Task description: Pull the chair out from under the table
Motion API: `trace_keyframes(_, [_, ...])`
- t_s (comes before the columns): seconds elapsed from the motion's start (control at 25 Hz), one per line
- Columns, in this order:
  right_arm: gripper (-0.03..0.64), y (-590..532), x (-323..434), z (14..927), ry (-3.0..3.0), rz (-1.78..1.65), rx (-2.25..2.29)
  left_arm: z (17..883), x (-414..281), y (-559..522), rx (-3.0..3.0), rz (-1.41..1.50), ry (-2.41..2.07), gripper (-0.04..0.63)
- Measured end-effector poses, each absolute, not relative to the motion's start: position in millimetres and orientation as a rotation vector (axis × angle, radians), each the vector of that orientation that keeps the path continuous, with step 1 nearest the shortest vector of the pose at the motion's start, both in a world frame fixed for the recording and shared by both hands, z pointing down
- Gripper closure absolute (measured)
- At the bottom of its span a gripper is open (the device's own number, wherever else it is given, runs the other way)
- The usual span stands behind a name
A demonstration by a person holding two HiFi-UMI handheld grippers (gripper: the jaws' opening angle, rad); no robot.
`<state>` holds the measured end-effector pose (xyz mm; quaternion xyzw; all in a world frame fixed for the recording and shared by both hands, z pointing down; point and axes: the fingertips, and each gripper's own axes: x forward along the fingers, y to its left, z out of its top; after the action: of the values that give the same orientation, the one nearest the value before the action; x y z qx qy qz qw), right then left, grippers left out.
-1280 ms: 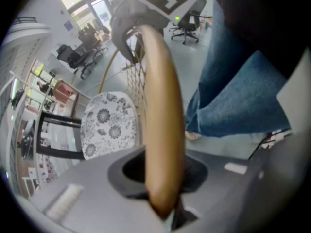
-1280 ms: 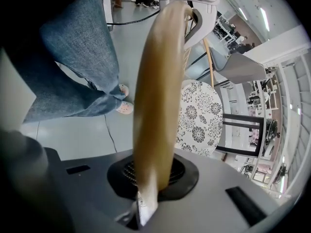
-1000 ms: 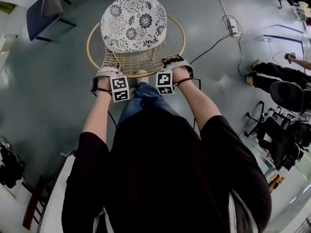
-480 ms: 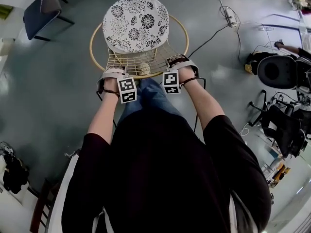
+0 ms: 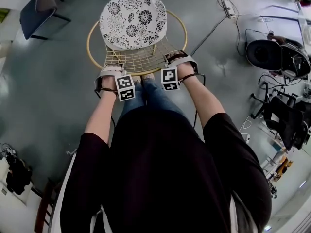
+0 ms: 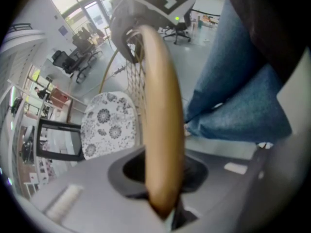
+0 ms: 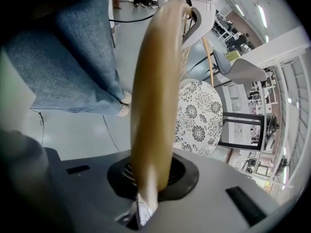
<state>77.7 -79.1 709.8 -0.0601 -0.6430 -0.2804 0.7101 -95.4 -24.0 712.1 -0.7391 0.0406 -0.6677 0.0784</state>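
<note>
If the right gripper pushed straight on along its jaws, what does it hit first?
The round gold metal rim of the wire chair: the right gripper is shut on it. Beyond, probably grey floor.

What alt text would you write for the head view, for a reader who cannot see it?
From above, a person's left hand-held gripper and right hand-held gripper each clamp the tan back rim of a round wire chair with a floral seat cushion, on a grey floor.
</note>
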Motion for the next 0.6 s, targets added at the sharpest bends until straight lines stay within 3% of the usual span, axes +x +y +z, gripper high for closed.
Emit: trace_keyframes(0.6, [0.586, -63, 80, 701, -1.446, -0.625, -0.159, 704, -94, -9, -2.216, -2.014, 0.096, 0.503])
